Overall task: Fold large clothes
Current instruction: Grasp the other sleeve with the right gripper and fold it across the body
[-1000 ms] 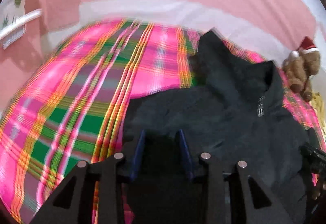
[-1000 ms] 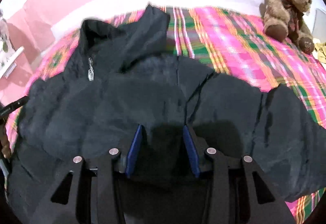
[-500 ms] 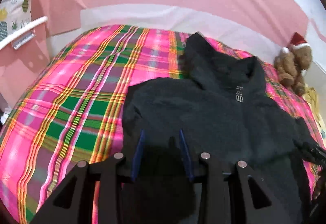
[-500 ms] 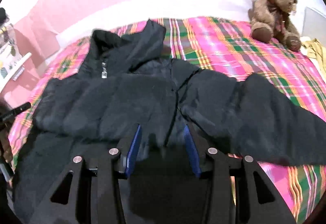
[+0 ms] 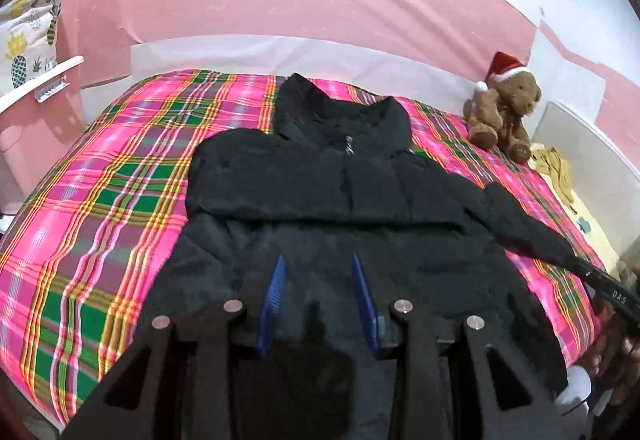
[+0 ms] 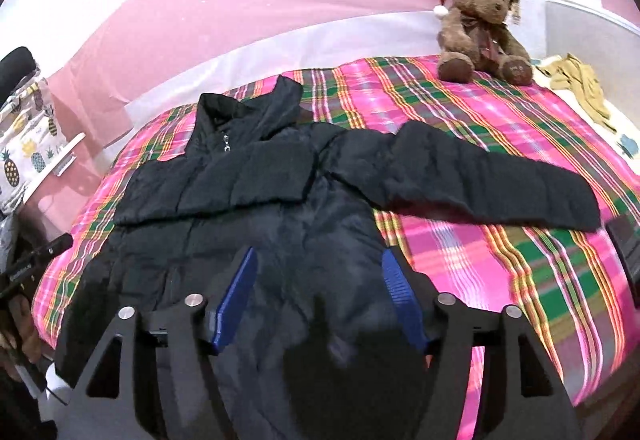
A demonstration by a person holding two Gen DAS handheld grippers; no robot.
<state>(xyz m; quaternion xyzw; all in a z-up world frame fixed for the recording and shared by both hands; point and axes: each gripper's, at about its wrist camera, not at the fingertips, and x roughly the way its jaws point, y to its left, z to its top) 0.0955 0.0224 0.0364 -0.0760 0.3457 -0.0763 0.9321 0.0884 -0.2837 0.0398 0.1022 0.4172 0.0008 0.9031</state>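
We see a black quilted puffer jacket [image 6: 248, 200] lying face up on a pink, green and yellow plaid bedspread [image 6: 500, 272]. Its padded shell is matte and softly creased, with a stand-up collar, a small silver zipper pull and a hood bunched behind. One sleeve [image 6: 480, 180] stretches out flat across the plaid; the other is tucked over the chest, forming a straight fold line.

Our left gripper [image 5: 318, 300] has its blue ribbed pads partly apart over the jacket's lower hem. Dark cloth fills the gap, but we cannot tell whether the pads press it. Our right gripper [image 6: 318, 300] has just been opening; its pads stand wide, clear of the fabric below.

A brown plush teddy bear [image 6: 480, 28] in a red Santa hat sits by the pink wall [image 6: 240, 0]. The jacket's near hem is hidden behind the gripper frames.
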